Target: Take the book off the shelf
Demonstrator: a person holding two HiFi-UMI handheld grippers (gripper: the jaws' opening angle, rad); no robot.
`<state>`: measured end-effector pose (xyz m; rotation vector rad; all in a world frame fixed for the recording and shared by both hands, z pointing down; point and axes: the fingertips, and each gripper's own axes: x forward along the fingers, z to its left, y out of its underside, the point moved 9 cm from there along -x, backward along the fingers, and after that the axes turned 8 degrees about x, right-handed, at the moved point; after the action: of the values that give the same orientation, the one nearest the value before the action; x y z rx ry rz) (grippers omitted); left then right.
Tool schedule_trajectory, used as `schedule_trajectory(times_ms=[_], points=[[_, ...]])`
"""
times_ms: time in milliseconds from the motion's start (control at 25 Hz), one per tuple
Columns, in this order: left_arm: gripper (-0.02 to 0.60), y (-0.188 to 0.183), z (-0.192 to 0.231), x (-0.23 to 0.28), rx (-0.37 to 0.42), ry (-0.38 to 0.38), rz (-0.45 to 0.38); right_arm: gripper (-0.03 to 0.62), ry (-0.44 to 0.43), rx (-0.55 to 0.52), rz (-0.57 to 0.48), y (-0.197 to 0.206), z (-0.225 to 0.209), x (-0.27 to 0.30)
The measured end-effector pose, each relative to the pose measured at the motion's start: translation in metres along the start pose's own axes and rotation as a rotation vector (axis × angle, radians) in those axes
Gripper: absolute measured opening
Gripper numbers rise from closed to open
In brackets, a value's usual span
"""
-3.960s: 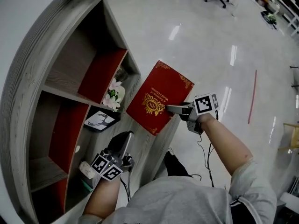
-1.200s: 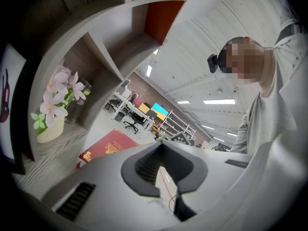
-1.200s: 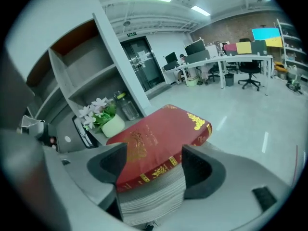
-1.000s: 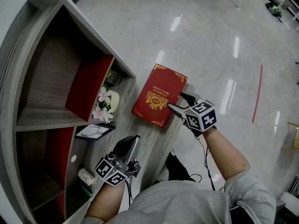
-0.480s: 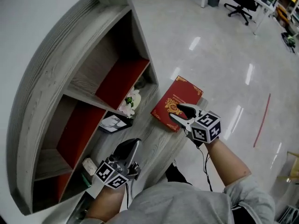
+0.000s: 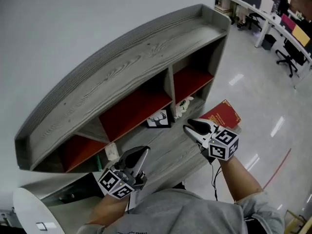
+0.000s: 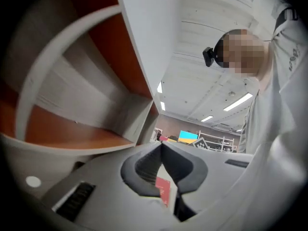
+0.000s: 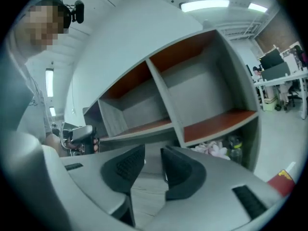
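Observation:
The red book with gold print (image 6: 223,114) lies flat on the grey wooden ledge (image 6: 165,147) in front of the shelf unit (image 6: 146,67); its corner also shows in the right gripper view (image 8: 284,183). My right gripper (image 6: 188,126) hovers just left of the book, apart from it. Its jaws have just been closing, and a narrow gap with nothing in it remains between the pads (image 8: 179,171). My left gripper (image 6: 145,150) is held over the ledge further left, fingertips touching (image 7: 161,145), holding nothing.
Under the red-backed compartments stand white flowers (image 6: 184,106) and a framed deer picture (image 6: 157,118). Small items sit in the lower left compartment (image 6: 111,152). Office desks and chairs (image 6: 287,38) stand on the glossy floor at the right.
Both grippers rose and the view swung up onto the whole shelf. The right gripper drew back from the book, which stays on the ledge, and its jaws narrowed.

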<state>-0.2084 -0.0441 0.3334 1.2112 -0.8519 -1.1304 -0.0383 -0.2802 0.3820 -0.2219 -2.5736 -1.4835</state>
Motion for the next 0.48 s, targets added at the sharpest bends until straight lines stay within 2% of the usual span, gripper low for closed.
schedule_trajectory(times_ms=[200, 480], points=[[0.012, -0.035, 0.005, -0.071, 0.025, -0.115, -0.048, 0.083, -0.087, -0.063, 0.013, -0.017, 0.062, 0.042], [0.012, -0.077, 0.004, -0.163, 0.079, -0.231, -0.105, 0.020, -0.189, -0.137, -0.003, -0.034, 0.153, 0.089]])
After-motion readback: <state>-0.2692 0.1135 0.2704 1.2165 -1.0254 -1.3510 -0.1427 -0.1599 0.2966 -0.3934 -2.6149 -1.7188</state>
